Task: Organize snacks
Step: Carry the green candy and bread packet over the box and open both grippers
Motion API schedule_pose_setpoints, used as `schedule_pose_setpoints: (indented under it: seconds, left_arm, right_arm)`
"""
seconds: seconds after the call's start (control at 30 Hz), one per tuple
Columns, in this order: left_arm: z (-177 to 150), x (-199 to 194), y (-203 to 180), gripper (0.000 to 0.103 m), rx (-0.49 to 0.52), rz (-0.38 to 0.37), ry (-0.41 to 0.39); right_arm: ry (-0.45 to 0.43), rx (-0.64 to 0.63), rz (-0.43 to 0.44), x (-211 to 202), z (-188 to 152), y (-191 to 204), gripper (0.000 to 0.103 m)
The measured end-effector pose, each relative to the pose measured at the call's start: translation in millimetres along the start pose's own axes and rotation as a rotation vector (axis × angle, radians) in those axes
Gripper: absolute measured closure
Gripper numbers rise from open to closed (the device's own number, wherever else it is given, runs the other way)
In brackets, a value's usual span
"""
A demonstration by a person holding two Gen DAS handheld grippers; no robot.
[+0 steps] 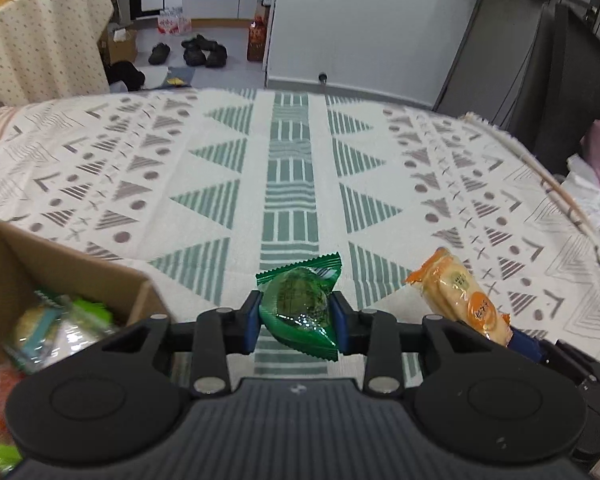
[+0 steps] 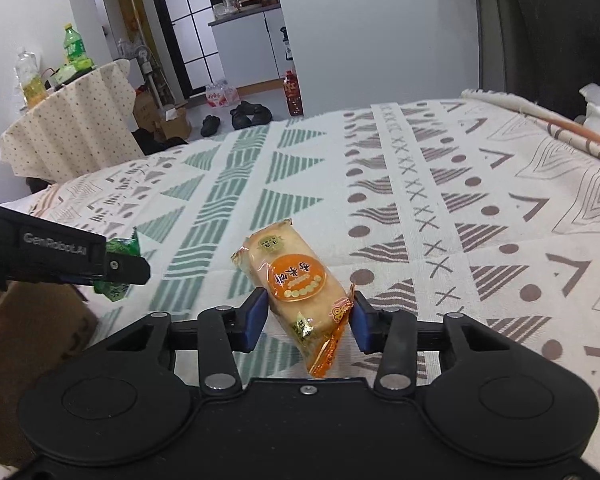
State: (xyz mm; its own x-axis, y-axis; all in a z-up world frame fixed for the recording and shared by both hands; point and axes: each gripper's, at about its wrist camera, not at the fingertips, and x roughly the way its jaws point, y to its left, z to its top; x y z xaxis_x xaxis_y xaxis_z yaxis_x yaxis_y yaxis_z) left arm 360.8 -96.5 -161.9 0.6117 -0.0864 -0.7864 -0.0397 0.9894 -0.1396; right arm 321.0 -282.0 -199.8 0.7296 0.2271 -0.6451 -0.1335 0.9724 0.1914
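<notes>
My left gripper [image 1: 297, 316] is shut on a green snack packet [image 1: 300, 304], held off the patterned tablecloth [image 1: 220, 168]. The right wrist view shows that packet [image 2: 120, 258] sticking out past the left gripper's black finger at the left edge. My right gripper [image 2: 309, 318] is shut on an orange-and-cream rice cracker packet [image 2: 296, 284], tilted with its sealed end hanging down. The same cracker packet [image 1: 458, 294] shows at the right of the left wrist view. A cardboard box [image 1: 52, 252] with several snacks inside sits at the lower left.
The tablecloth [image 2: 440, 208] covers the whole table, its far edge and right edge in sight. Beyond stand a second table under a dotted cloth [image 1: 40, 40] with bottles, shoes on the floor [image 1: 200, 50], and a dark chair [image 1: 560, 72] at the right.
</notes>
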Motion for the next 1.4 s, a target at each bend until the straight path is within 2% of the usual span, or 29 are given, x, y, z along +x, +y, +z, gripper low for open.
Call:
schedule_pose_setpoints:
  seconds: [0.33, 0.7, 0.93, 1.2, 1.4]
  left_arm:
    - [-19.1, -62.6, 6.1, 0.068, -0.025, -0.023, -0.056]
    - [-37.4, -109.8, 23.4, 0.068, -0.076, -0.019, -0.100]
    - [-43.1, -133.1, 39.6, 0.068, -0.102, -0.017, -0.126]
    - [-35.6, -155.7, 66.0, 0.068, -0.121, 0.028, -0.175]
    - [-28.4, -163.2, 93.1, 0.068, -0.153, 0.064, -0.184]
  right_arm:
    - [-0.025, 0.040, 0.001, -51.1, -3.8, 13.7, 0.062]
    - [-0.086, 0.008, 0.026, -97.9, 2.9, 45.6, 0.063]
    - [-0.091, -0.009, 0.049, -113.5, 8.7, 66.6, 0.063]
    - [-0.109, -0.020, 0.070, -122.2, 16.8, 88.5, 0.062]
    - [-0.108, -0.027, 0.085, -120.1, 20.0, 107.9, 0.062]
